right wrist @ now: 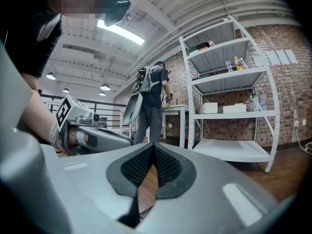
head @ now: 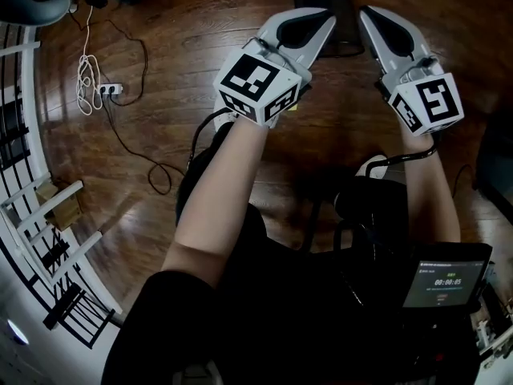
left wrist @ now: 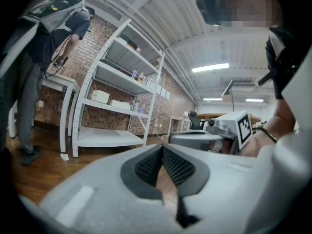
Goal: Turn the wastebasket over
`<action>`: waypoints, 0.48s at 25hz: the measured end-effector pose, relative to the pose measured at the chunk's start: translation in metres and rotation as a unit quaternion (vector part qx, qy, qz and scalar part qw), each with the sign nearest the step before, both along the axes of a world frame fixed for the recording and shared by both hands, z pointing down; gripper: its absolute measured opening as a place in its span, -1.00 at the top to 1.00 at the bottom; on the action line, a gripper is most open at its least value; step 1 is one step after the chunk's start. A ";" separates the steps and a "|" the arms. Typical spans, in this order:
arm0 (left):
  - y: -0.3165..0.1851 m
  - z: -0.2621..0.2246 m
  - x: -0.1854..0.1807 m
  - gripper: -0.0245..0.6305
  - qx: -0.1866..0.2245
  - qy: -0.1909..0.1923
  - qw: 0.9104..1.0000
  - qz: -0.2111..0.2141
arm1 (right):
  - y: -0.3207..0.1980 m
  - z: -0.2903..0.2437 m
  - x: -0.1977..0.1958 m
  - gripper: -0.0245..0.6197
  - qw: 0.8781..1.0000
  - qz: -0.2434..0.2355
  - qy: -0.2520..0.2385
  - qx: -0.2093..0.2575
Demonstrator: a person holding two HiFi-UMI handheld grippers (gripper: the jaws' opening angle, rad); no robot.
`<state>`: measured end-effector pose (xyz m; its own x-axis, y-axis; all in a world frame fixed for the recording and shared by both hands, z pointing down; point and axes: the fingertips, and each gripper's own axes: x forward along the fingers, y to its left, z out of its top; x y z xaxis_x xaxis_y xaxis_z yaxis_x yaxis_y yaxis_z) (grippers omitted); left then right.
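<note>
The wastebasket (head: 346, 29), dark and round, stands on the wooden floor at the top of the head view, partly hidden behind the two gripper tips. My left gripper (head: 323, 16) is held out just left of it, and my right gripper (head: 365, 11) just right of it. Both point level above the floor. In the left gripper view the left gripper (left wrist: 162, 148) has its ribbed pads meeting at the tip, with nothing between them. The right gripper (right wrist: 153, 146) looks the same in its own view. Neither gripper view shows the wastebasket.
A power strip (head: 109, 89) with cables lies on the floor at the left, beside a white railing (head: 36, 215). A white shelf rack (left wrist: 114, 99) (right wrist: 231, 96) stands against a brick wall. A person (right wrist: 152, 99) stands by a table. A small screen (head: 446, 284) hangs at my waist.
</note>
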<state>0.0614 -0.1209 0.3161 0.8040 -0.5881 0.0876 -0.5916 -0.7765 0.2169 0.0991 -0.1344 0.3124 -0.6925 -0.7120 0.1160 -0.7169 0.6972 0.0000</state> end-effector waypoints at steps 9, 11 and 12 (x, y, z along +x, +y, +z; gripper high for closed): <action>-0.018 0.004 -0.004 0.92 0.006 -0.004 0.999 -0.034 | -0.016 0.003 -0.001 0.89 1.000 -0.018 -0.002 -0.005; -0.028 0.006 0.002 0.92 0.008 -0.004 0.999 -0.043 | -0.028 0.003 0.011 0.89 1.000 -0.009 -0.010 -0.008; -0.032 0.007 0.003 0.92 0.007 -0.004 0.999 -0.049 | -0.032 0.003 0.015 0.89 1.000 -0.006 -0.015 -0.009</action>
<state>0.0647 -0.1532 0.3235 0.7422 -0.6648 0.0854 -0.6664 -0.7182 0.2004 0.1142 -0.1665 0.3151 -0.7044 -0.7016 0.1078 -0.7079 0.7055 -0.0337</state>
